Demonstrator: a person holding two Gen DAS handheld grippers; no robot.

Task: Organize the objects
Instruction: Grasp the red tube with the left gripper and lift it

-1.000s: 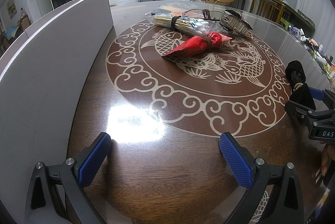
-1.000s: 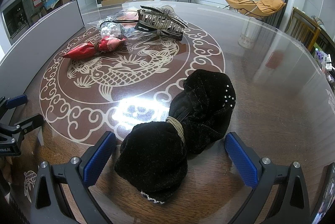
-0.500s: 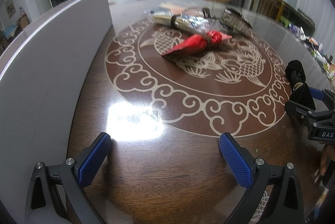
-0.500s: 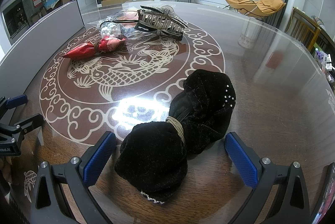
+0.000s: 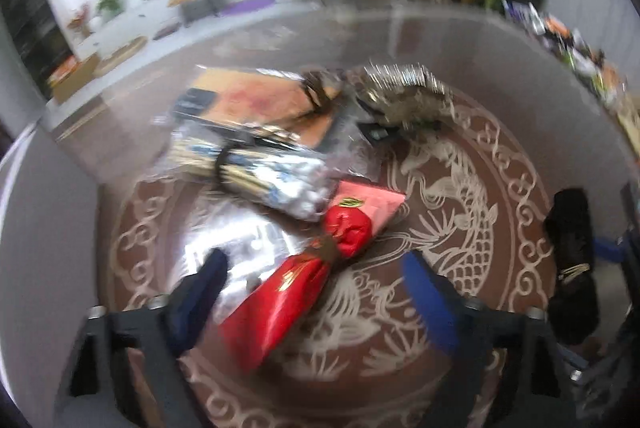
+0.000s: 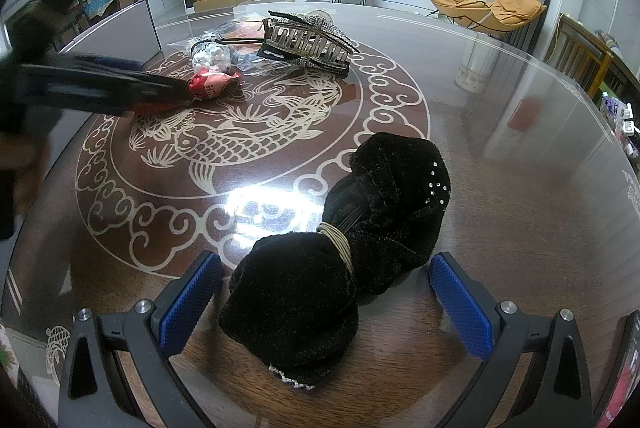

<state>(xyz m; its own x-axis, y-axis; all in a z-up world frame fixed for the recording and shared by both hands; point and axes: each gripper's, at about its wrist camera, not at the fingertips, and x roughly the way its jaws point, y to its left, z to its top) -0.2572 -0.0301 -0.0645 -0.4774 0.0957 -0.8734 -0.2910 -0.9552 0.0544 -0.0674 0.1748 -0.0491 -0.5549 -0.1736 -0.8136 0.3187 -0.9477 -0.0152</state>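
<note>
Since the earlier frame your left tongs (image 5: pixel 312 292) have swung from bare wood at the bench's near edge to the pile of goods in the middle; your right tongs (image 6: pixel 320 292) have not stirred.

Bench (image 6: pixel 520 188): a round wooden top with a fish inlay, carrying everything. A grey panel (image 6: pixel 120 28) stands along its far left side.

Black velvet bow (image 6: pixel 344 248): it lies between the wide-open jaws of your right tongs, pads clear of it on both sides, nothing held.

Red foil packet (image 5: pixel 292 296): tied at the neck, it lies slantwise between the jaws of your left tongs. Those jaws are closing, about two-thirds open, and the blurred left wrist view shows no pad on the foil yet.

Bundle of cotton swabs (image 5: pixel 264 176): in clear wrap, just beyond the red packet.

Silver hair claw (image 6: pixel 308 40): at the far end of the pile, beside an orange packet (image 5: pixel 256 96).

Step in hand, by judgement: reaching for the red packet, the first pick of the sorting. Next you need to steady the left hand, settle the pads either side of the packet's body, and close fully before lifting.
</note>
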